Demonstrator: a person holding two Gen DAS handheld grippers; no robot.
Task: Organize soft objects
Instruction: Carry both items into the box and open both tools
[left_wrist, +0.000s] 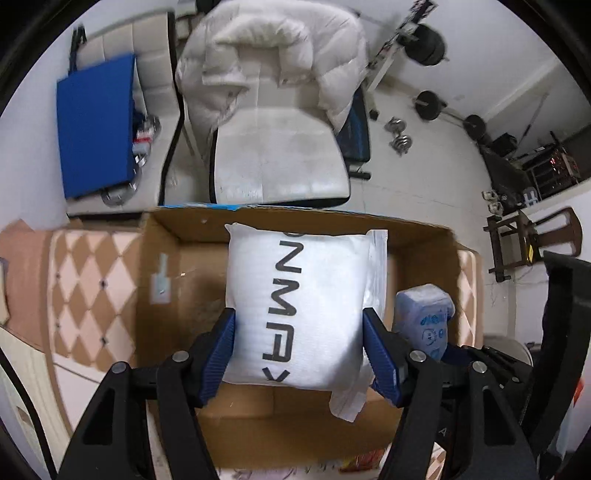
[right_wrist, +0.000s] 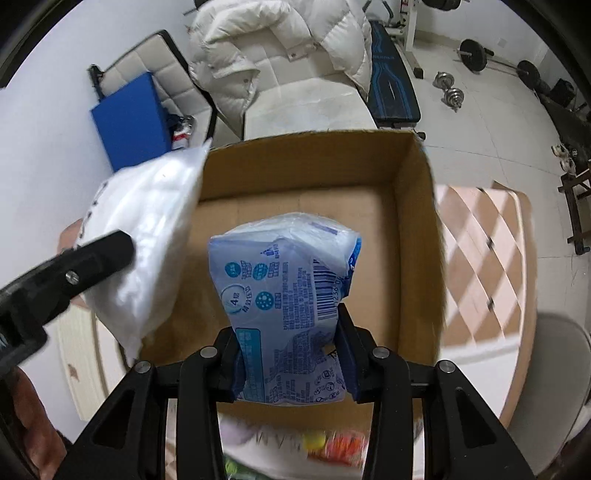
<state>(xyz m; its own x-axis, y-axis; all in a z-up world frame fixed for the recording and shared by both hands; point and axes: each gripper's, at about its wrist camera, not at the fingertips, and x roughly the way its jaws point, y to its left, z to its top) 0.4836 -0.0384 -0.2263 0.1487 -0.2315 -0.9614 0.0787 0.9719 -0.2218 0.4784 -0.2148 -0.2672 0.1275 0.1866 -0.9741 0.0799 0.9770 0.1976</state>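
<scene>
A white-tiled room lies behind, with a pale chair (left_wrist: 280, 155) draped in a puffy white jacket (left_wrist: 273, 55) at the far side, a blue pad (left_wrist: 96, 125) to the left, and dumbbells (left_wrist: 399, 134) and barbell plates on the floor to the right; nearer, an open cardboard box (right_wrist: 417, 206) sits on a checkered surface (right_wrist: 484, 254); the left gripper (left_wrist: 299, 347) pinches a white pillow-like bag (left_wrist: 299, 306) with black lettering by its two sides, holding it over the left part of the box; the right gripper (right_wrist: 291, 354) pinches a blue-and-white plastic packet (right_wrist: 284, 291) printed with a barcode, held above the box floor near the middle; in the left wrist view the packet shows just right of the bag.
</scene>
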